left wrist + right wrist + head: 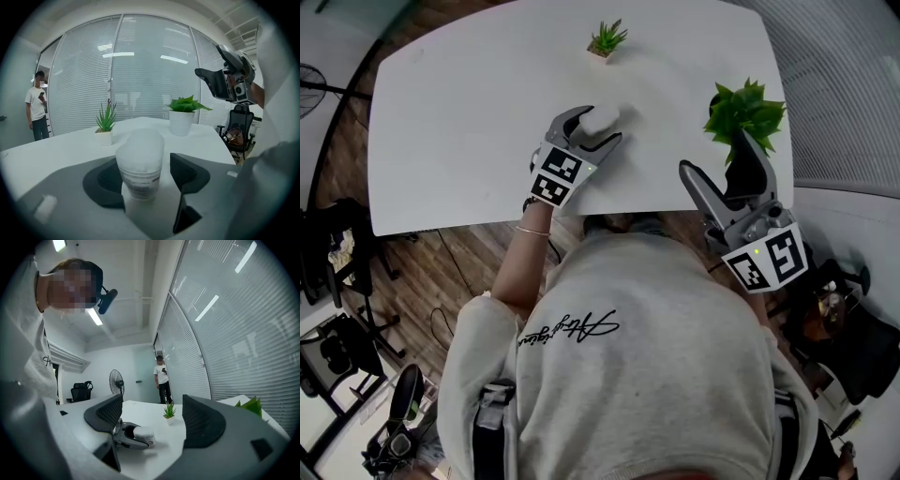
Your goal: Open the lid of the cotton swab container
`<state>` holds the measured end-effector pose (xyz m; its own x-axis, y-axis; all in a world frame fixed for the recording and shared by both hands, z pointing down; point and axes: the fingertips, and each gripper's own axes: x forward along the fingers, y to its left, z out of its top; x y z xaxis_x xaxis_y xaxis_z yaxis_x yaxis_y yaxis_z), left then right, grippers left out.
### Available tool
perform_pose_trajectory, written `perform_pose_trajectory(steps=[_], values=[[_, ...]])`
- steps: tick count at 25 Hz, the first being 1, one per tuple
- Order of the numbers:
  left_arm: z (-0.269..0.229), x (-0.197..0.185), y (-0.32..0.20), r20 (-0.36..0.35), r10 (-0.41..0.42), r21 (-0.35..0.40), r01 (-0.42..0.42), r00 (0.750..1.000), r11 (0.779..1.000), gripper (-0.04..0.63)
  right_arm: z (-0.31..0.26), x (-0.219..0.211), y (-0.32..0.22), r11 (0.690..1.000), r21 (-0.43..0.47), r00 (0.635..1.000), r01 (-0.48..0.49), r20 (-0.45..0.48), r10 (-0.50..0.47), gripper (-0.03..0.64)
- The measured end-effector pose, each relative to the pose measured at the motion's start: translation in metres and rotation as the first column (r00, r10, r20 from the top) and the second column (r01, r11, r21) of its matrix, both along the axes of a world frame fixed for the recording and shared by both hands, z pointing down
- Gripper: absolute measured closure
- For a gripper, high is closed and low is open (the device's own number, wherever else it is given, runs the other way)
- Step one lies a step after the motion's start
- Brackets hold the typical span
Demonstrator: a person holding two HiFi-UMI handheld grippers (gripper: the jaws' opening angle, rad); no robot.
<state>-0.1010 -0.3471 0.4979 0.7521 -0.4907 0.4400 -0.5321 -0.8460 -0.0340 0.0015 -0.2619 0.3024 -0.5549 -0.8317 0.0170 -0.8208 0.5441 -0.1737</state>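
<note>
The container (139, 171) is framed by the open left gripper (599, 126) — not yet squeezed. Its body should be gripped low, the lid (140, 140) left free for the open right gripper (152, 414).

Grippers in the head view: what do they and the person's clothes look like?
Left gripper and right gripper: grey curved jaws, dark pads, each with a cube of black-and-white square markers. The person wears a light grey sweatshirt with black script and a thin bracelet.
</note>
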Motion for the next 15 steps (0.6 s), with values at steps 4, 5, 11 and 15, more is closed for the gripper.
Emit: perform_pose_trajectory(steps=[4, 5, 11, 15], values=[[0.0008, -0.0025, -0.0054, 0.009, -0.027, 0.001, 0.027, 1.000, 1.000, 0.379, -0.0001, -0.0019, -0.0018, 1.000, 0.002, 1.000, 0.005, 0.003, -0.005, 0.232], [0.0010, -0.0028, -0.0059, 0.007, -0.028, 0.000, 0.028, 1.000, 1.000, 0.379, 0.0001, -0.0020, -0.0022, 1.000, 0.003, 1.000, 0.007, 0.004, -0.007, 0.232], [0.0012, -0.0027, -0.0057, 0.012, -0.006, 0.004, 0.006, 1.000, 1.000, 0.379, 0.0006, -0.0038, -0.0053, 1.000, 0.003, 1.000, 0.019, 0.002, -0.019, 0.232], [-0.0014, -0.0021, -0.0024, 0.033, 0.028, 0.014, -0.028, 0.999, 1.000, 0.380, -0.0020, -0.0069, -0.0069, 0.999, 0.012, 0.999, 0.035, 0.003, -0.035, 0.233]])
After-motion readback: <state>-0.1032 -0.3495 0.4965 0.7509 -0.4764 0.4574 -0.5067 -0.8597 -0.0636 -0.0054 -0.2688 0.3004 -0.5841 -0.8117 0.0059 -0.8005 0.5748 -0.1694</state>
